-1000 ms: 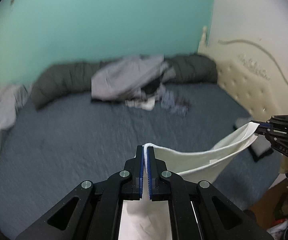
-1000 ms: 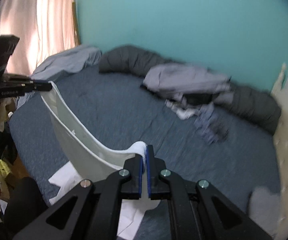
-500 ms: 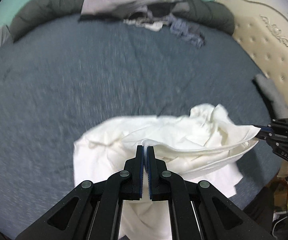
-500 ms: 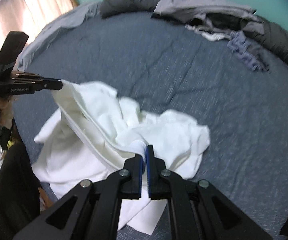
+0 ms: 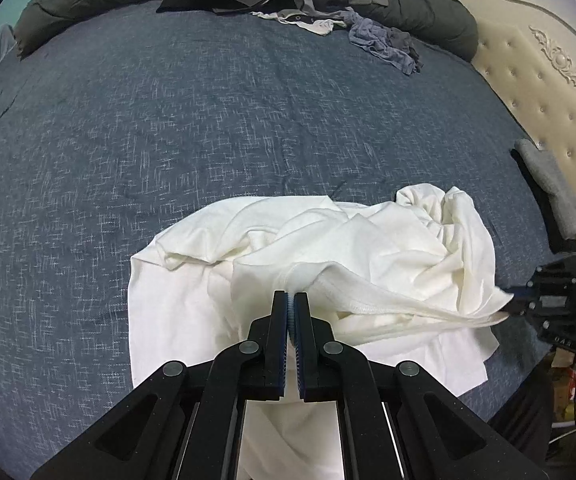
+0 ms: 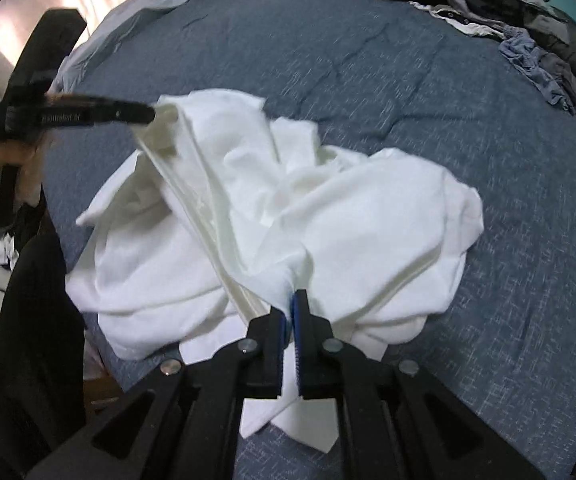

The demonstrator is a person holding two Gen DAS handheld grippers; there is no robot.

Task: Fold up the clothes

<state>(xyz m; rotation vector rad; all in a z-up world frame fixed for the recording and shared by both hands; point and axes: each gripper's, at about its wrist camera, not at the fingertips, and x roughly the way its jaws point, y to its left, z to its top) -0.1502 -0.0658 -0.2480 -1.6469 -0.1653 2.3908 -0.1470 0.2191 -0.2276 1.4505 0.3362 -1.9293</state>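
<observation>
A white garment [image 5: 368,248] lies crumpled on the blue bedspread [image 5: 167,140], near the bed's front edge. My left gripper [image 5: 291,295] is shut on a bunched edge of it, low over the cloth. The right gripper [image 5: 514,306] comes in from the right of the left wrist view and pinches another corner; a hemmed edge runs taut between the two. In the right wrist view the white garment [image 6: 348,208] spreads below the right gripper [image 6: 291,296], which is shut on a fold. The left gripper [image 6: 149,114], blurred, holds the cloth's far left corner.
A heap of grey, white and blue clothes [image 5: 320,12] lies against a dark grey rolled duvet [image 5: 87,8] at the bed's far side. A cream padded headboard [image 5: 536,80] stands at the right. A person's hand [image 6: 3,168] and dark trouser leg [image 6: 35,320] are at the bed's front edge.
Both grippers have come down and tipped toward the bed. The white garment hung stretched between them in the air; now most of it rests crumpled on the bedspread.
</observation>
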